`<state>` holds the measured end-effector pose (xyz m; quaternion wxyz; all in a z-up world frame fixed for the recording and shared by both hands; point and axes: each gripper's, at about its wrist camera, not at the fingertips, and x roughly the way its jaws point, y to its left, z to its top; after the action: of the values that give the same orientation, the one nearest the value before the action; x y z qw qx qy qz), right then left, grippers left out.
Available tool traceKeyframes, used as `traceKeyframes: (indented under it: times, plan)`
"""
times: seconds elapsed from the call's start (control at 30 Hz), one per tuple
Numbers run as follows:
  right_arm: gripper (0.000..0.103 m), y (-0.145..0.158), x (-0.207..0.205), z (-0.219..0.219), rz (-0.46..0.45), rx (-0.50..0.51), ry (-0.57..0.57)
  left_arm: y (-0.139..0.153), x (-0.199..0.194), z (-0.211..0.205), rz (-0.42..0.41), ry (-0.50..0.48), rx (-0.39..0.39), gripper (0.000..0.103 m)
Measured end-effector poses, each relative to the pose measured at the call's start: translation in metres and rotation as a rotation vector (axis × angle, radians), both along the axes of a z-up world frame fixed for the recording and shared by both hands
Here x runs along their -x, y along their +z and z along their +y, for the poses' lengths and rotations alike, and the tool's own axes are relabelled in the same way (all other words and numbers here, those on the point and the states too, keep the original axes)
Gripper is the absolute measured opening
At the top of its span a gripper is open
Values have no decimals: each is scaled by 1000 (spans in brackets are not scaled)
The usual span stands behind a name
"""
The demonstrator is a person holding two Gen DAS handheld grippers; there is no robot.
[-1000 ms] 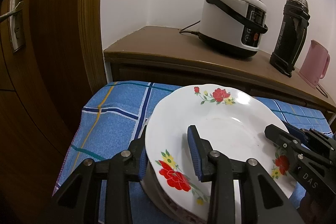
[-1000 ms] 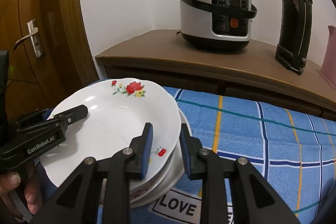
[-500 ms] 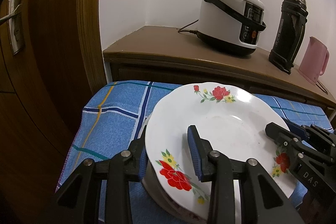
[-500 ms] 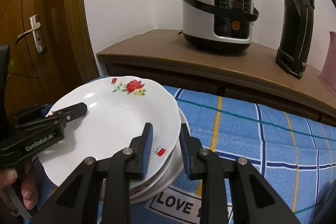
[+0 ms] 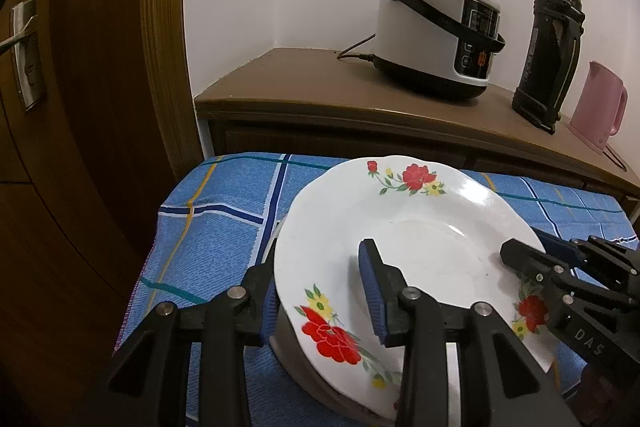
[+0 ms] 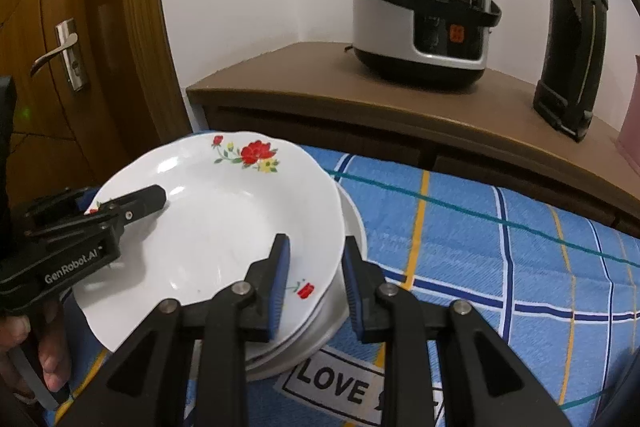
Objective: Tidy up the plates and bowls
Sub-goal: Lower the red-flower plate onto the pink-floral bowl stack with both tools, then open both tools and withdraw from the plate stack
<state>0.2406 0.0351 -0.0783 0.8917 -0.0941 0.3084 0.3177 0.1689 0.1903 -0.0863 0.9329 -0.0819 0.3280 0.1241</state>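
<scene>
1. A blue checked cloth (image 6: 500, 247) is spread over the table; the stack of dishes (image 6: 340, 311) sits at its near left part.
2. The floral plate (image 5: 400, 247) is held tilted above the stack, its rim straddled by both tools at opposite edges.
3. The left gripper (image 5: 320, 291) is placed across the plate's left rim, one finger above and one below; whether it is actually pinching cannot be told.
4. The right gripper (image 6: 314, 275) is set over the right rim likewise, with a gap visible beside the rim, so it is judged loose.
5. Neither tool is nearer; the next move is judged to turn on the plate lying level between them.
</scene>
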Motion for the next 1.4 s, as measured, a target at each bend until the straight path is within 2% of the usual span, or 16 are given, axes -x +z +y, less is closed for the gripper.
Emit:
traceKeyframes:
  times: [0.1, 0.27, 0.93, 1.13, 1.2, 1.27, 1.4]
  plan:
    - [27, -2, -2, 1, 13, 5, 6, -1, -1, 0, 8, -5, -1, 44]
    - [27, -4, -3, 1, 22, 9, 9, -12, -9, 11, 75, -12, 86, 44]
    - [28, -4, -1, 0, 13, 6, 7, -13, -10, 9, 83, -3, 84, 44]
    - [30, -1, 5, -3, -18, -8, 0, -10, -7, 7, 67, -9, 76, 51]
    - [34, 0, 8, -3, -33, -10, 2, -8, -5, 7, 48, -9, 72, 64]
    - [45, 2, 12, -1, -53, 0, -3, -5, -2, 6, 22, -8, 67, 66]
    - [52, 4, 15, -5, -86, -7, -34, 0, 2, 6, -11, -11, 64, 67]
